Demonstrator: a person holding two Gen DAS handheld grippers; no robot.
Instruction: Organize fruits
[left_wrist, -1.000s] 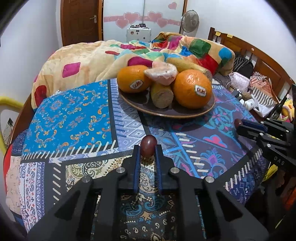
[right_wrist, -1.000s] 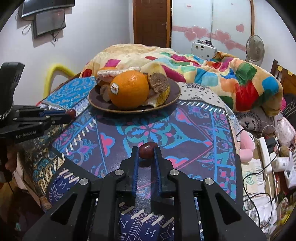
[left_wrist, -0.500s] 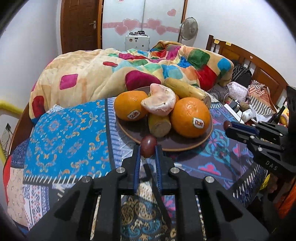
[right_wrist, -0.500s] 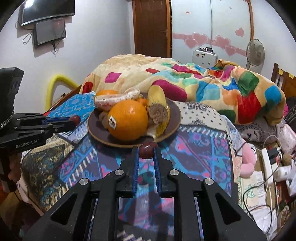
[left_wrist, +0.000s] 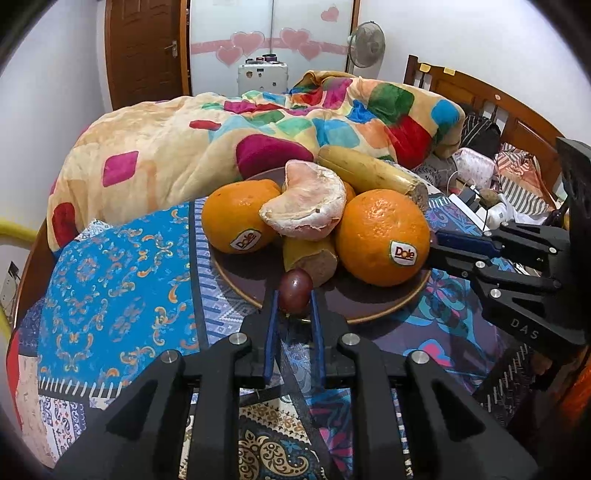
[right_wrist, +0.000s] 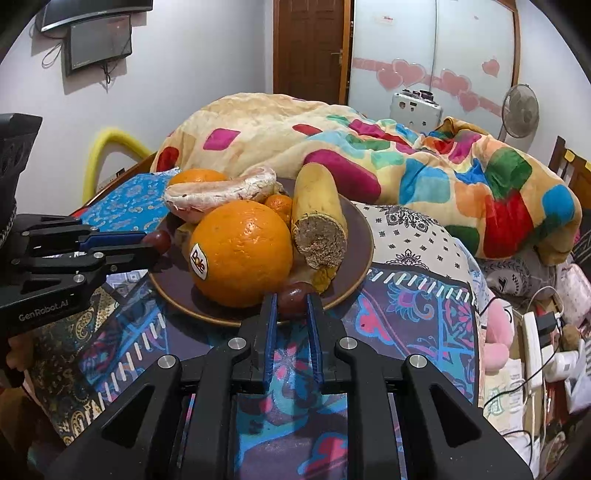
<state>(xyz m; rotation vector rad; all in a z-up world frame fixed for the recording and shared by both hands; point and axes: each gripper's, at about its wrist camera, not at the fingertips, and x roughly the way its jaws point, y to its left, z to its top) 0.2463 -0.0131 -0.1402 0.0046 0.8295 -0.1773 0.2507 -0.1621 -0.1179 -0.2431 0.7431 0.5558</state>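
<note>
Bed (left_wrist: 110, 229) covered by patterned patchwork cloth; bunched multicolour quilt (left_wrist: 229, 144) behind the fruit. Brown plate (left_wrist: 243, 273) sits on the cloth, carrying two large Dole-stickered oranges, left orange (left_wrist: 236, 218) and right orange (left_wrist: 380, 236), a peeled pomelo segment (left_wrist: 306, 206) resting on top between them, and cut banana pieces (left_wrist: 369, 173); a small tangerine (right_wrist: 279, 205) shows behind in the right wrist view. Left gripper (left_wrist: 293, 299) closed on a dark red grape (left_wrist: 294, 290), held over the plate's near rim, just in front of a banana stub (left_wrist: 314, 258). Right gripper (right_wrist: 290, 299) likewise clamped on a second grape (right_wrist: 291, 293), at the plate's edge just beside the right orange.
</note>
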